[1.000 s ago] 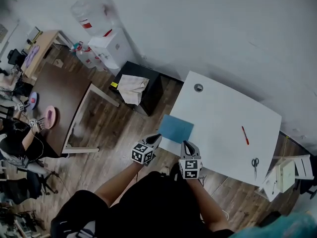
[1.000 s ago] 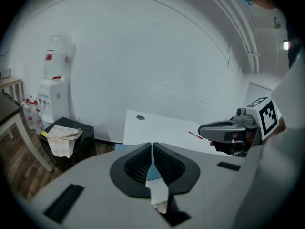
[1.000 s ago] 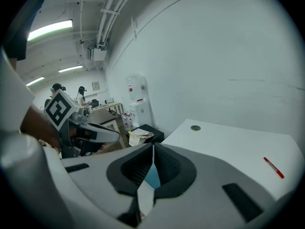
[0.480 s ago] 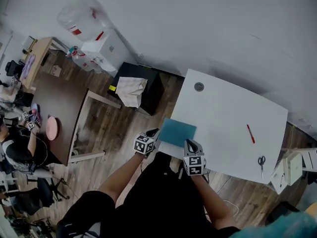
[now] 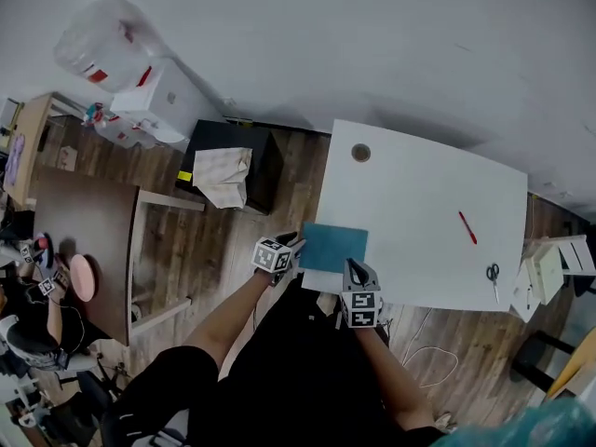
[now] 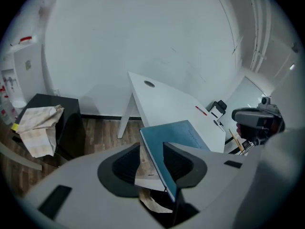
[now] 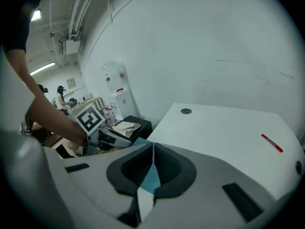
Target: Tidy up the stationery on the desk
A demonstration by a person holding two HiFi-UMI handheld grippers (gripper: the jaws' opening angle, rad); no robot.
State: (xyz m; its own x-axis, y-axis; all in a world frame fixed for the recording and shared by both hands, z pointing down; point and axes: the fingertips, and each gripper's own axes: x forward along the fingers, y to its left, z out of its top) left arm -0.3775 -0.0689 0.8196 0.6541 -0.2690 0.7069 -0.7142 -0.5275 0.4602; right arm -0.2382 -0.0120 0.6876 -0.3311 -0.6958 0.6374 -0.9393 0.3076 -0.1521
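Note:
A blue notebook (image 5: 333,247) hangs over the near left corner of the white desk (image 5: 419,203), with white pages (image 5: 317,280) showing under its cover. My left gripper (image 5: 296,246) is shut on its left edge, and the cover (image 6: 178,136) runs between the jaws. My right gripper (image 5: 351,270) is shut on its near edge, with a thin blue strip (image 7: 151,178) pinched between the jaws. A red pen (image 5: 467,227) lies far right on the desk. Scissors (image 5: 493,275) rest near the right edge.
A round cable hole (image 5: 360,153) sits at the desk's far left corner. Left of the desk stand a black cabinet (image 5: 261,161) with a cloth (image 5: 222,177) on it, a water dispenser (image 5: 140,82) and a brown table (image 5: 84,240). A white stand (image 5: 545,273) is beside the right edge.
The head view has swung, so the desk sits differently in frame. Both grippers stay at the notebook, and the left one has come in closer to its left edge.

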